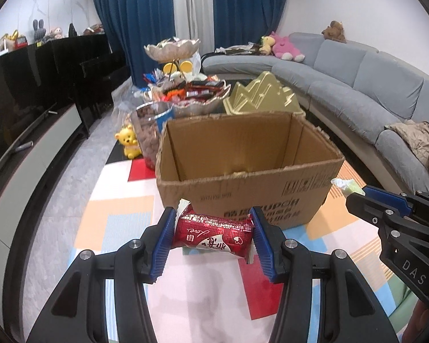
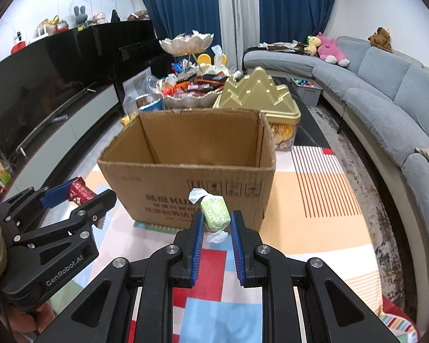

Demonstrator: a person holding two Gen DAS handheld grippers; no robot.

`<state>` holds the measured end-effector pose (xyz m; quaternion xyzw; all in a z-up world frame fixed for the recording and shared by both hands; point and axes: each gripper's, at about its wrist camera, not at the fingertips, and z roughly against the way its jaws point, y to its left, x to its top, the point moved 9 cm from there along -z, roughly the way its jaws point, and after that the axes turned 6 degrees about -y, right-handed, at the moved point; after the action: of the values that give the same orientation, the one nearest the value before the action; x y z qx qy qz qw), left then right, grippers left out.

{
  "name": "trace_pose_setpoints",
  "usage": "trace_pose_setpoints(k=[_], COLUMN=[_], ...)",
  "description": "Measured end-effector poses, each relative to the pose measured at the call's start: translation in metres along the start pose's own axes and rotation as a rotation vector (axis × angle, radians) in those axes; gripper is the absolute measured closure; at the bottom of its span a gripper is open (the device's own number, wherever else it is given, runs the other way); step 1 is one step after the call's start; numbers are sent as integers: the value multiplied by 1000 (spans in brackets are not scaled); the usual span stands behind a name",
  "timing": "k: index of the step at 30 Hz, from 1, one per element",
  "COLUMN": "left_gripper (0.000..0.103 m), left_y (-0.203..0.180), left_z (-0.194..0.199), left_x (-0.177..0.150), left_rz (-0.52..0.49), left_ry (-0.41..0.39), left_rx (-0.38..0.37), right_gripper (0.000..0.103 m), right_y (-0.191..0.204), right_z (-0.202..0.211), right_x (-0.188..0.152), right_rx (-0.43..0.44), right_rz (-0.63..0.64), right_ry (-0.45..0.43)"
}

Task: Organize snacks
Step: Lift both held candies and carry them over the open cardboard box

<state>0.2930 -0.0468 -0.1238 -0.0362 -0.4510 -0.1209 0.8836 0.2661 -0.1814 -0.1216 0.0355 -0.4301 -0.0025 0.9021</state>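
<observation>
My left gripper [image 1: 213,230] is shut on a red snack packet [image 1: 213,233] with white print, held crosswise between its blue pads just in front of an open cardboard box [image 1: 243,188]. My right gripper [image 2: 216,223] is shut on a small green wrapped candy [image 2: 215,213] with twisted white ends, also in front of the box [image 2: 186,177]. Each gripper shows at the side of the other's view: the right gripper [image 1: 357,197] at the right, the left gripper [image 2: 80,197] with the red packet [image 2: 80,193] at the left. The box's inside looks bare where visible.
Behind the box stand a tiered shell-shaped dish of assorted snacks [image 1: 186,91], a clear jar of brown snacks [image 1: 148,131] and a gold mountain-shaped tin [image 2: 257,97]. A grey sofa [image 1: 371,85] curves along the right; a TV cabinet [image 1: 28,157] runs along the left. A patterned mat [image 2: 314,200] covers the surface.
</observation>
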Motion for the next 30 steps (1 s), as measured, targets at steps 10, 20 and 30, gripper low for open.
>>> trace_pose_setpoints(k=[10, 20, 30], left_gripper=[51, 51, 51], left_y=[-3, 3, 15], left_z=[-1, -8, -30], left_x=[37, 67, 84], left_rz=[-10, -9, 8], left_ry=[-47, -82, -80], left_rx=[4, 10, 26], right_gripper=[82, 82, 82], right_y=[-1, 0, 3], right_z=[7, -1, -24], right_x=[30, 60, 82], right_rx=[5, 4, -1], right_rz=[3, 12, 27], right_ry=[-50, -89, -97])
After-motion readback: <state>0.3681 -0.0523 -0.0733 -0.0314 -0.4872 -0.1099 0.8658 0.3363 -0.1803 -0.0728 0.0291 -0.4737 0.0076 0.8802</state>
